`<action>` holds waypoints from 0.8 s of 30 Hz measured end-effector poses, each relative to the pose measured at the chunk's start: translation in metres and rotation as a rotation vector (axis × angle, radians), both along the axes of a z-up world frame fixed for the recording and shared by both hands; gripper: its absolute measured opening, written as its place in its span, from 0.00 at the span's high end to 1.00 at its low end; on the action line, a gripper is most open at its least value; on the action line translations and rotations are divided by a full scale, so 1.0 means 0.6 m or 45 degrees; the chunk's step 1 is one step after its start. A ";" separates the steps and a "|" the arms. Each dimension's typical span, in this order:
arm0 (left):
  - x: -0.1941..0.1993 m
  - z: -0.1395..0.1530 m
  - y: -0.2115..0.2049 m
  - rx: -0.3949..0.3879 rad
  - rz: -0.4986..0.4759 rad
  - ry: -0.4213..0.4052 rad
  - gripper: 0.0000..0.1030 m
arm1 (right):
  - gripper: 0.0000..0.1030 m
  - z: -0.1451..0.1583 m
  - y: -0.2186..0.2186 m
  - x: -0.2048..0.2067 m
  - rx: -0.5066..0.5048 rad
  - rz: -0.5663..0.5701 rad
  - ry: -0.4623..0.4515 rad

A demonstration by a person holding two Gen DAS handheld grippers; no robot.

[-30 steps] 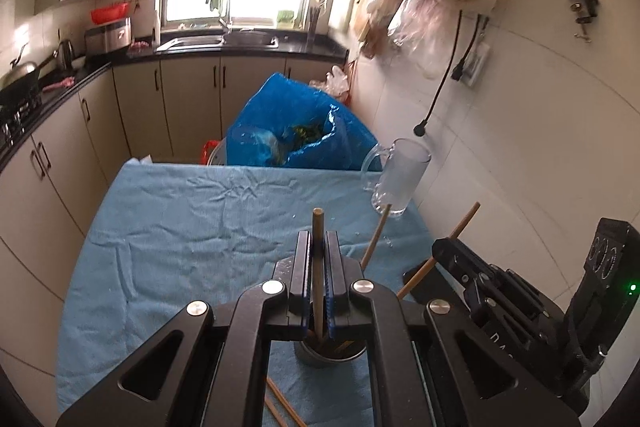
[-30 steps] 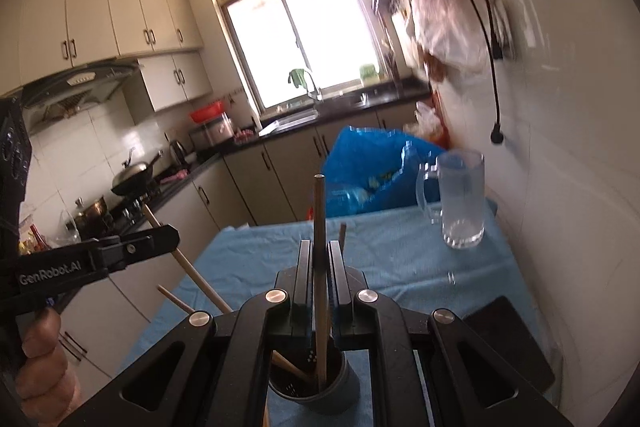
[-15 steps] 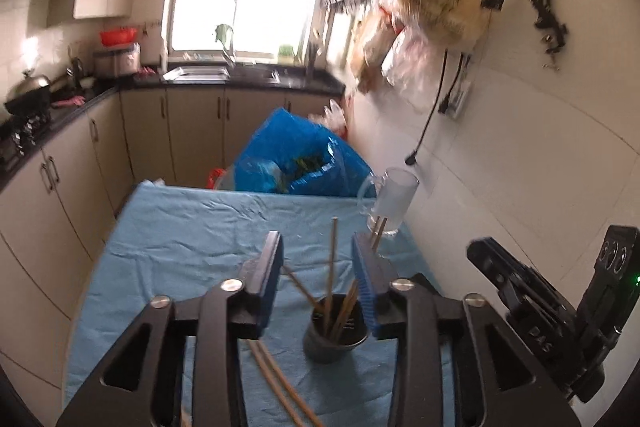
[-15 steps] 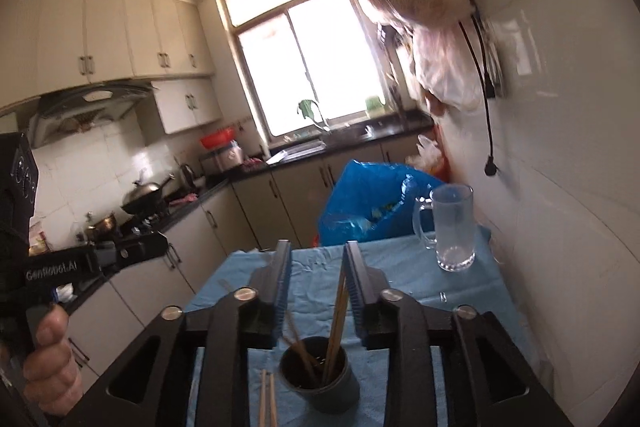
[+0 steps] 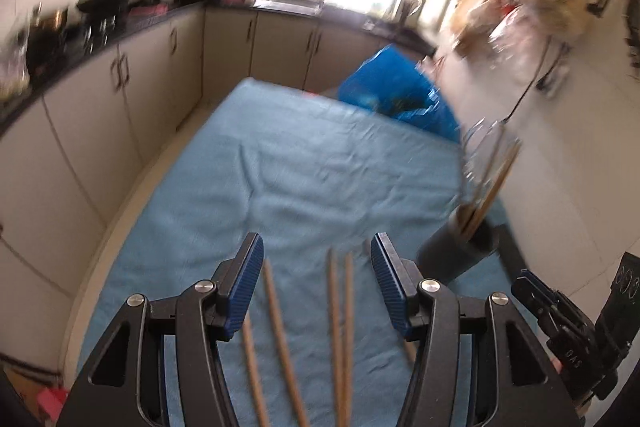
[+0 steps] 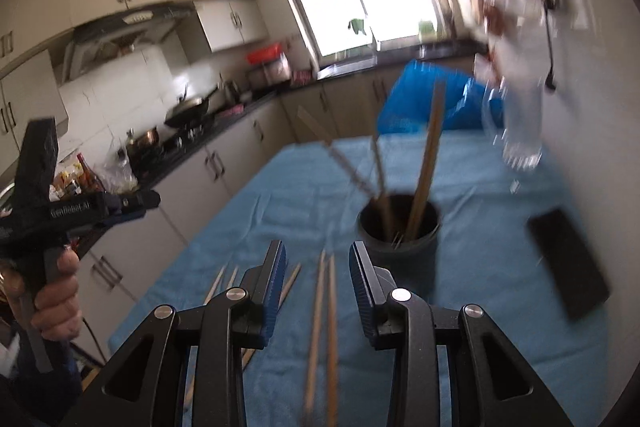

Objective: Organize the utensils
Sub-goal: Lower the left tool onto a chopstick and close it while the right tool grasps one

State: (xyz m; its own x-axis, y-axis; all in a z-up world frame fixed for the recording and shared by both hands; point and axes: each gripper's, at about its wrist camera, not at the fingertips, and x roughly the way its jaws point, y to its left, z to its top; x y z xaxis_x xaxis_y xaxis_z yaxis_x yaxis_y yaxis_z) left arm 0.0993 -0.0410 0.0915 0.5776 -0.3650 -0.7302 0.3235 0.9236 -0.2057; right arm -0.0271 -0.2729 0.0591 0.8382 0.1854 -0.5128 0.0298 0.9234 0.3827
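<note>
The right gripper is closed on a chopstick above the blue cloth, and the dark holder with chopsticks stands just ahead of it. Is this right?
Not quite. In the right wrist view the right gripper is open and holds nothing; two loose chopsticks lie on the blue cloth between its jaws. The dark holder with chopsticks does stand just ahead.

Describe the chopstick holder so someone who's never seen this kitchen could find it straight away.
Look at the table covered in a blue cloth, on the side by the white tiled wall. The chopstick holder is the dark round cup standing upright there, with wooden chopsticks poking out of it. Unlike the clear glass mug behind it and the flat black slab beside it, it is opaque and holds sticks.
</note>
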 end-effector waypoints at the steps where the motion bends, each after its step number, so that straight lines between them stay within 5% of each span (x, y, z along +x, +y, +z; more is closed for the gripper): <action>1: 0.008 -0.018 0.006 0.009 0.000 0.042 0.47 | 0.65 -0.010 0.005 0.008 0.008 0.015 0.033; 5: 0.042 -0.076 0.002 0.050 -0.013 0.185 0.47 | 0.65 -0.045 0.028 0.039 -0.011 0.042 0.167; 8: 0.062 -0.113 -0.015 0.088 -0.031 0.255 0.62 | 0.65 -0.059 0.036 0.049 -0.015 0.051 0.215; 16: 0.117 -0.180 -0.099 0.166 -0.108 0.375 0.80 | 0.65 -0.082 0.037 0.056 -0.008 0.048 0.295; 24: 0.147 -0.231 -0.143 0.242 -0.113 0.431 0.80 | 0.65 -0.087 0.041 0.057 -0.022 0.045 0.311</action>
State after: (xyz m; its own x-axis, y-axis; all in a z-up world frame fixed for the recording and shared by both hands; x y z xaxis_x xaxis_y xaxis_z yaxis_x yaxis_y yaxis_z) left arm 0.1876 -0.1269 -0.0468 0.2653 -0.2426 -0.9332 0.3473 0.9269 -0.1422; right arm 0.0070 -0.2482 0.0069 0.6820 0.2023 -0.7028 0.0869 0.9317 0.3526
